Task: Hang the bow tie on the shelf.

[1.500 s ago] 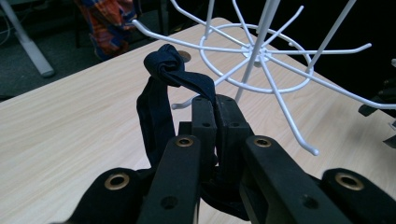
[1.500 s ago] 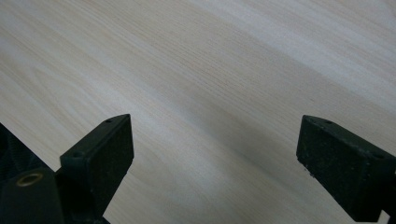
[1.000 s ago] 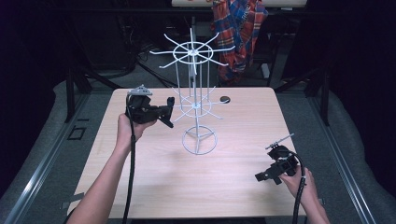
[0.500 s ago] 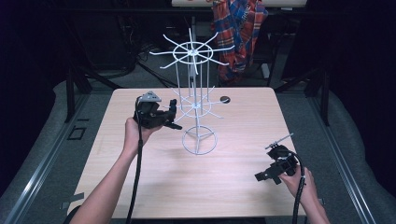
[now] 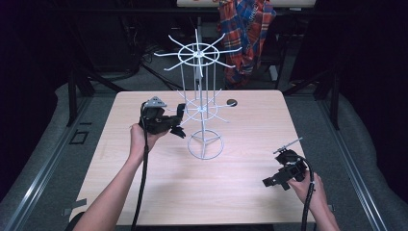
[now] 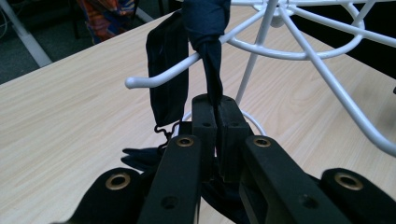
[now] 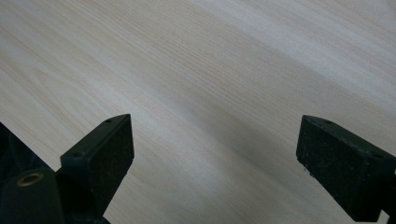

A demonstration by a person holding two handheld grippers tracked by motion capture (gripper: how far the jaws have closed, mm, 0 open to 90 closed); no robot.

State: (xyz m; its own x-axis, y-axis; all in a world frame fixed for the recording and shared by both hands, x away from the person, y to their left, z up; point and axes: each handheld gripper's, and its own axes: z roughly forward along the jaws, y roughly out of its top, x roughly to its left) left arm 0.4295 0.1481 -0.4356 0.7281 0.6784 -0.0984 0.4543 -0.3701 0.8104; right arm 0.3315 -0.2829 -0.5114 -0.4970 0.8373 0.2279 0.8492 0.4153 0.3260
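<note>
since the earlier frames the left gripper (image 5: 177, 125) has come down and in toward the white wire rack (image 5: 201, 107), from beside the rack's middle height to the level of its lower ring of arms, while the right gripper (image 5: 278, 179) has kept its place near the front right of the table (image 5: 240, 192). the left gripper's jaws are clamped together on a dark navy cloth strap (image 6: 211, 65): in the left gripper view the strap rises straight out from between the pads, knots just above them, and a second flat length of it hangs to the left of the jaws, draped over one white rack arm (image 6: 163, 74) whose rounded tip sticks out left of the jaw tips. more of the dark cloth bunches below and behind the jaws, against the table. the rack's upright post and round foot stand just beyond the jaw tips. the right gripper's jaws stand wide apart with bare wood grain between them and nothing held. no brand, label or writing can be read on the cloth, rack or grippers.
</note>
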